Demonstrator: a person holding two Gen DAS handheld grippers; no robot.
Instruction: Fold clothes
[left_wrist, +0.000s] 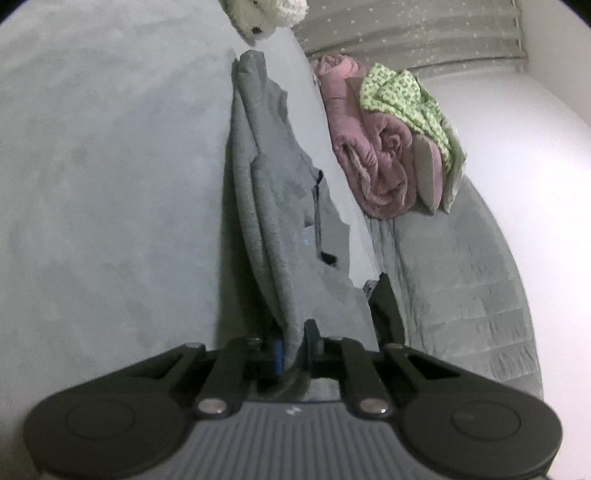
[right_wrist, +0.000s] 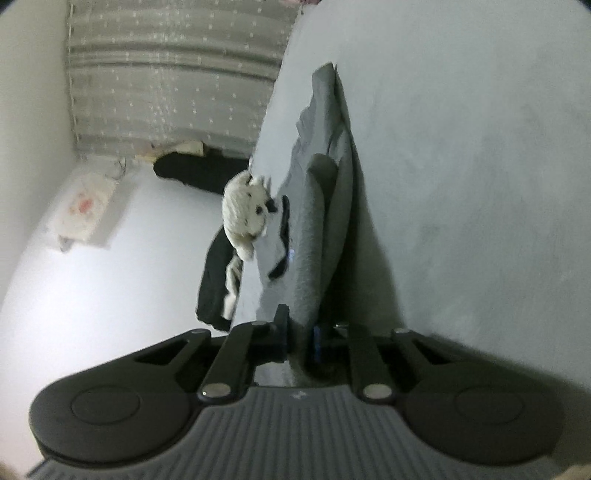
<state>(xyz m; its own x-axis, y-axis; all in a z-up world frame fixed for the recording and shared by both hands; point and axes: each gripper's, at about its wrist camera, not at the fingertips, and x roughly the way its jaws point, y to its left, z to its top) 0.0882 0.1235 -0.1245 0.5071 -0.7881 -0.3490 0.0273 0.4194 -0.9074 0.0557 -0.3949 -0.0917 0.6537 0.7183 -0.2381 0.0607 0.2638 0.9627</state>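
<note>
Both grippers pinch the same grey garment (left_wrist: 273, 192) at opposite ends. Left gripper (left_wrist: 293, 343) has its fingers drawn narrow on a bunched edge of the cloth, and the garment runs straight ahead from it as a long hanging band, its long axis in line with the fingers, over a grey bed surface (left_wrist: 110, 184). Right gripper (right_wrist: 297, 332) is likewise closed narrow on a fold of the garment (right_wrist: 314, 221), which stretches forward and away from its tips. A dark strip, perhaps a collar or trim, shows on the cloth ahead of each tool. No writing can be read. Ahead and to the right of the left gripper lies a rolled pink blanket (left_wrist: 373, 147) with a green patterned cloth (left_wrist: 406, 99) on it. Ahead and to the left of the right gripper sits a white plush toy (right_wrist: 245, 214).
</note>
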